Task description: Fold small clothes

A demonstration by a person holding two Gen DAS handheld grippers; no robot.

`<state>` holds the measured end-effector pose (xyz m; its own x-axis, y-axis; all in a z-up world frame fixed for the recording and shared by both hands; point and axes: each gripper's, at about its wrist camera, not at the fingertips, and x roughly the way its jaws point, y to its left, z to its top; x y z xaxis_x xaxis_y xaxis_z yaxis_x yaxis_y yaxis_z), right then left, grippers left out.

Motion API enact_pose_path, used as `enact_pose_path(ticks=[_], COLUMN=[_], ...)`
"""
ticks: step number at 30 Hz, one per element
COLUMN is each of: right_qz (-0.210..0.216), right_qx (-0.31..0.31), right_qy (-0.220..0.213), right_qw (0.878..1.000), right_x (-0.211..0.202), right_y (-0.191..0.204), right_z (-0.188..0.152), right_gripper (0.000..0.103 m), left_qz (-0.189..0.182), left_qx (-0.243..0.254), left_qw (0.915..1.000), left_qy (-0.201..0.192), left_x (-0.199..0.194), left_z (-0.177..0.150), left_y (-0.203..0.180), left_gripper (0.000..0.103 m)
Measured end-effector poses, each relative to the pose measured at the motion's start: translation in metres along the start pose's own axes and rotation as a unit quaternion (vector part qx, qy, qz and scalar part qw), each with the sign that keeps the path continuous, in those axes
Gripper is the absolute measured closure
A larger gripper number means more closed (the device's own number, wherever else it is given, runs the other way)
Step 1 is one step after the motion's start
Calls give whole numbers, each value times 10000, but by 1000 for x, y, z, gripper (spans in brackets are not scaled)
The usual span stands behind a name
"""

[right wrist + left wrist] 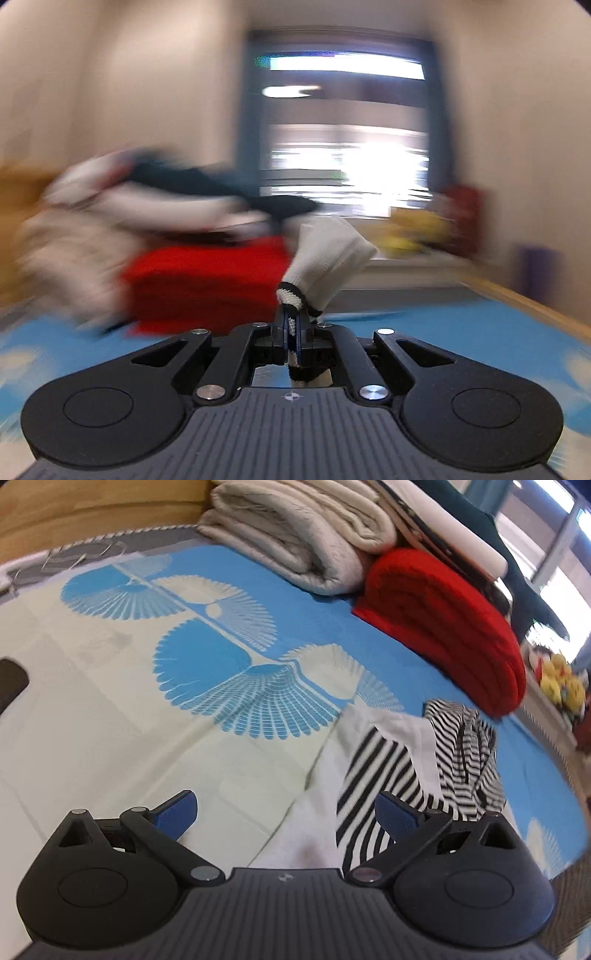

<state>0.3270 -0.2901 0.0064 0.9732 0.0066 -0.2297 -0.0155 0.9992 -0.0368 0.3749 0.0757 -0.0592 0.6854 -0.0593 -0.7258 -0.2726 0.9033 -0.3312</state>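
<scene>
A small garment (399, 771), white with black-and-white striped panels, lies crumpled on the blue and cream bed cover (129, 720) at the lower right of the left wrist view. My left gripper (286, 812) hovers over its left edge with both blue pads wide apart and nothing between them. In the blurred right wrist view my right gripper (291, 326) is shut on a striped hem of a white garment (328, 254), which sticks up and forward from the pads.
Folded cream blankets (295, 535) and a folded red blanket (447, 627) are stacked at the far side of the bed, with dark and white fabric piled above. Yellow soft toys (561, 683) sit by the window at right. A wooden headboard (74, 513) edges the far left.
</scene>
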Motion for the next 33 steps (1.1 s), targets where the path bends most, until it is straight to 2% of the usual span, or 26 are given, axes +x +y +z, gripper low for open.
enact_pose_path(ticks=[1, 2, 3, 4, 5, 7, 9, 12, 16, 18, 21, 22, 25, 30, 33], right_qz=[438, 838, 1005, 1016, 996, 825, 598, 9, -755, -1057, -1101, -1141, -1397, -1308, -1336], right_qx=[-213, -474, -761, -1117, -1409, -1492, -1030, -5, 1105, 1347, 1043, 950, 637, 671, 658], right_qy=[464, 1111, 1630, 1925, 2038, 2117, 2194, 2153, 1754, 1619, 2107, 2154, 2071, 2152, 2171], right_qw=[9977, 9891, 9785, 9696, 9637, 9623, 9683, 9766, 9754, 9718, 9657, 9652, 9662, 9654, 9647], right_x=[11, 21, 26, 21, 13, -12, -29, -67, -116, -124, -110, -109, -109, -102, -97], right_y=[29, 58, 82, 98, 105, 97, 77, 42, 12, 8, 5, 4, 5, 4, 4], right_z=[-17, -40, -67, -93, -110, -128, -123, -107, -112, -124, -141, -143, -143, -141, -138], right_gripper=[64, 47, 33, 34, 34, 33, 31, 27, 22, 21, 21, 21, 21, 21, 21], left_qz=[-10, 8, 39, 67, 84, 48, -17, -78, -79, -24, 35, 38, 113, 326, 331], left_qx=[-72, -132, -181, -223, -258, -276, -208, 1, 455, 753, 1090, 1166, 1390, 1743, 1849], left_qw=[10000, 9999, 9998, 9997, 9996, 9996, 9997, 9999, 9989, 9971, 9939, 9931, 9902, 9841, 9821], left_qy=[31, 64, 83, 91, 86, 69, 90, 92, -41, -126, -154, -148, -116, -119, -120], left_x=[0, 1, 1, 1, 0, -3, -5, -7, -14, -19, -21, -21, -19, -19, -23], left_z=[2, 5, 7, 8, 10, 11, 10, 5, -10, -20, -35, -38, -46, -54, -60], left_y=[4, 7, 11, 14, 16, 18, 16, 6, -15, -25, -36, -37, -41, -45, -45], left_gripper=[1, 1, 1, 1, 1, 1, 1, 1, 1, 1, 1, 1, 1, 1, 1])
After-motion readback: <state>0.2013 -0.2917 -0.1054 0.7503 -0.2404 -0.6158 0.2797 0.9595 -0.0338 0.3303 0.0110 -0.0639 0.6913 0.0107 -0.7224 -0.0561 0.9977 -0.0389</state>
